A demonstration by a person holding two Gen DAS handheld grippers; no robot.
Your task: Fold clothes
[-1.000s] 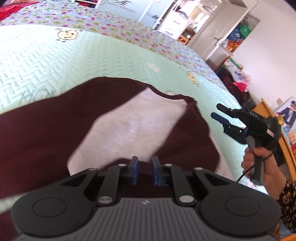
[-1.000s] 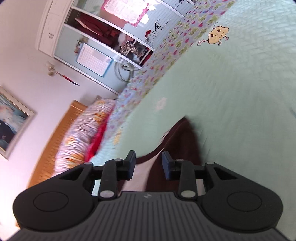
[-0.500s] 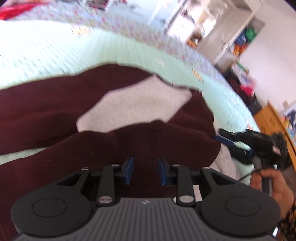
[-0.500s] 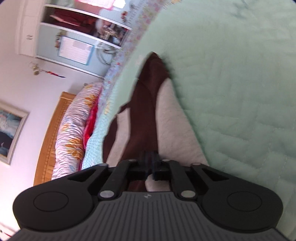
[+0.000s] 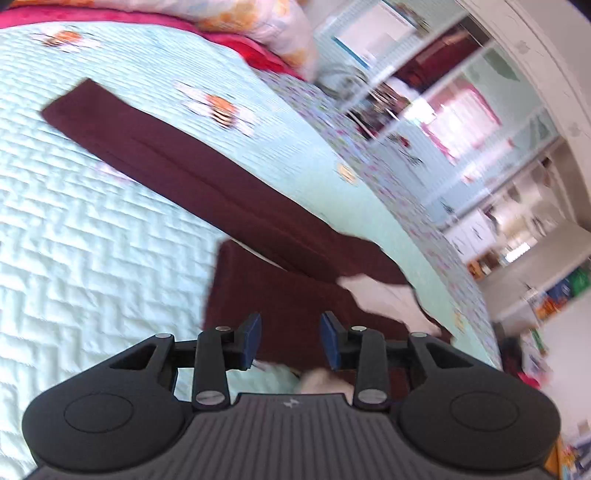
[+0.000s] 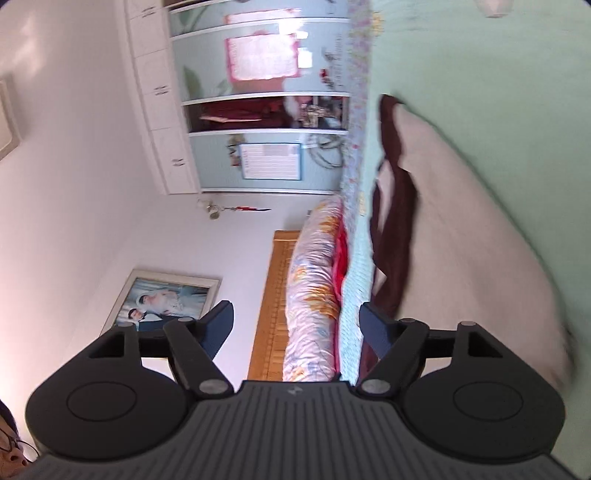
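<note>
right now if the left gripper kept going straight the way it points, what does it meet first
Most likely the dark maroon garment spread on the pale green quilted bedspread. The left gripper is open and empty, its fingers framing that cloth straight ahead, though how far off it lies is unclear.

A dark maroon garment with a pale grey lining (image 5: pixel 207 184) is lying on the mint-green quilted bed (image 5: pixel 85 251), one long part reaching toward the floral pillow (image 5: pixel 258 22) at the wooden slatted headboard (image 6: pixel 273 306). The left claw (image 5: pixel 290 341) is hanging over the garment's near end, and white-framed wardrobes (image 6: pixel 258 110) are standing beyond the bed.
</note>
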